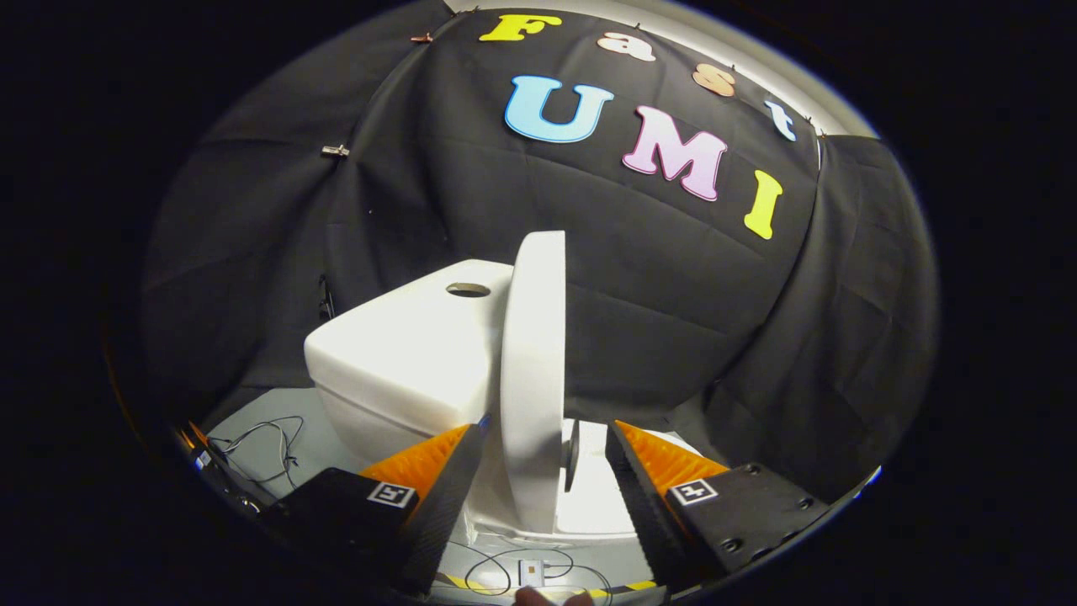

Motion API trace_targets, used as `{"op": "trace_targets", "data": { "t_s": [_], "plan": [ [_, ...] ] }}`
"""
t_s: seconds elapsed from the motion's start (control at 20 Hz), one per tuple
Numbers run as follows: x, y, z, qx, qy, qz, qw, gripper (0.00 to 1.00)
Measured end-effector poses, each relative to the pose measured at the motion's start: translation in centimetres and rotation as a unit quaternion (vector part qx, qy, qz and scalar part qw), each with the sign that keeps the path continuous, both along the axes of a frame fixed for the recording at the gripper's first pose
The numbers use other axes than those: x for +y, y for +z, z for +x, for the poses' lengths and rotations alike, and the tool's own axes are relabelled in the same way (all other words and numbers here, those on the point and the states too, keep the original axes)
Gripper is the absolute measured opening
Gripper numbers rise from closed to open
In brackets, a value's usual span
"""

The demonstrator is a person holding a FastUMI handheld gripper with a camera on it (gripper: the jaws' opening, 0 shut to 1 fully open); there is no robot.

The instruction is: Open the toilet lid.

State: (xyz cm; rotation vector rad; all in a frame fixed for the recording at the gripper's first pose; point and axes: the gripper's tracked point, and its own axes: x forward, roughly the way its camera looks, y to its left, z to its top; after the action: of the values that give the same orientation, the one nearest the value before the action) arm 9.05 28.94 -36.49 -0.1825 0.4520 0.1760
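1. Two fingers of the gripper stand spread apart, one on either side of the toilet lid; a gap shows between the lid and the right finger, and the left fingertip sits just beside the lid's face, though contact there cannot be told, so I judge the gripper released rather than clamped
2. The lid stands raised, seen edge-on, rising from between the fingers straight up ahead of them; its long axis runs upright, tilted slightly
3. The tank lies just beyond and to the left of the lid, so the lid's top edge leans towards the tank
4. Judged from this, the lid is nearly open; what remains looks like a short push leftward towards the tank until it rests
5. Loose cables lie on the floor at the toilet's left base, well apart from the lid
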Motion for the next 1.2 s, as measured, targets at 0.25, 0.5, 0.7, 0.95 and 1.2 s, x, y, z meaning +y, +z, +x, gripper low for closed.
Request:
{"op": "trace_targets", "data": {
  "t_s": [0.25, 0.5, 0.7, 0.95, 1.2],
  "plan": [
    [-0.5, 3.0, -0.2, -0.008, -0.002, 0.041, 0.999, 0.99],
    [-2.1, 8.0, -0.2, -0.036, 0.000, 0.069, 0.997, 0.99],
    [-4.8, 12.3, -0.2, -0.052, -0.012, 0.099, 0.994, 0.99],
    [-9.2, 18.4, 0.5, -0.092, -0.024, 0.119, 0.988, 0.99],
    [-14.3, 23.7, 1.0, -0.118, -0.044, 0.147, 0.981, 0.98]
  ]
}}
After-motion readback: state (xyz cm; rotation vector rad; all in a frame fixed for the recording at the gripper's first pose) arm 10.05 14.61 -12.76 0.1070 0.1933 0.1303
